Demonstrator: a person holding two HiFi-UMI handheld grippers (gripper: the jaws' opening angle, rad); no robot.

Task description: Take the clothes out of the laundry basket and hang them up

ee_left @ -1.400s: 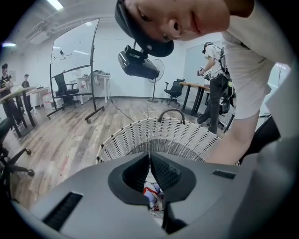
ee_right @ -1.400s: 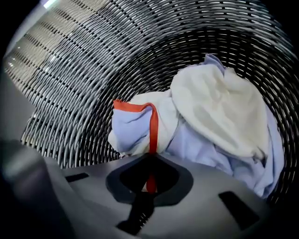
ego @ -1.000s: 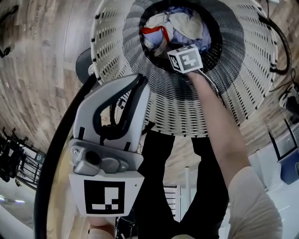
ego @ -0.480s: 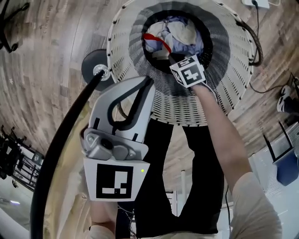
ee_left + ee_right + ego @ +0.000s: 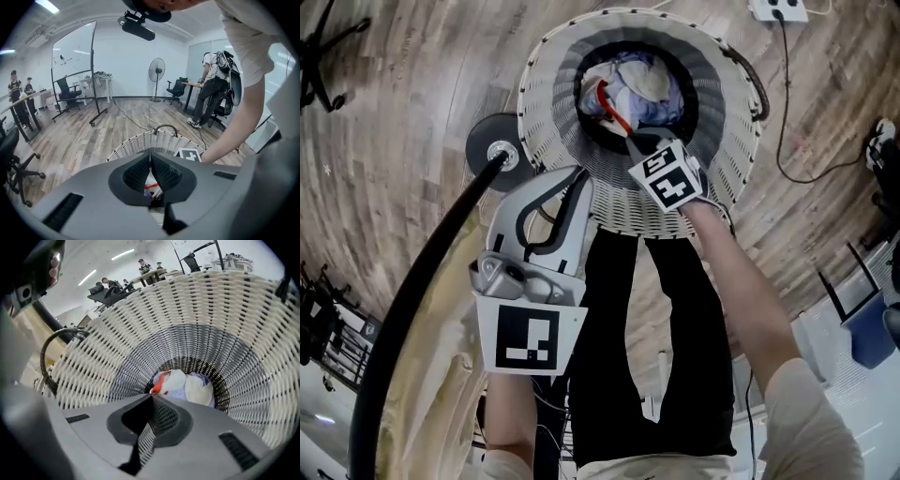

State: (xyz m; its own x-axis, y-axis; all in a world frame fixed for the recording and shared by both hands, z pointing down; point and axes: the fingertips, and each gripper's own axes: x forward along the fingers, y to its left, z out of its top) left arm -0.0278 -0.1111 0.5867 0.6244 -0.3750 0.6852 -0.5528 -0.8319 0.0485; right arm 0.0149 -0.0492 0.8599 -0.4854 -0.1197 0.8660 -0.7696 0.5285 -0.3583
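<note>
Right tool (image 5: 152, 396) clenched on a red strap (image 5: 612, 108) inside the basket (image 5: 546, 141), left tool (image 5: 150, 159) clenched empty; strap may be snagged loose.

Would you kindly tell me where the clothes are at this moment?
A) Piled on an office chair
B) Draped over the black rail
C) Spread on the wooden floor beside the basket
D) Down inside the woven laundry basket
D: the clothes sit bunched at the bottom of the laundry basket, ringed by its woven wall in both the head view and the right gripper view.
</note>
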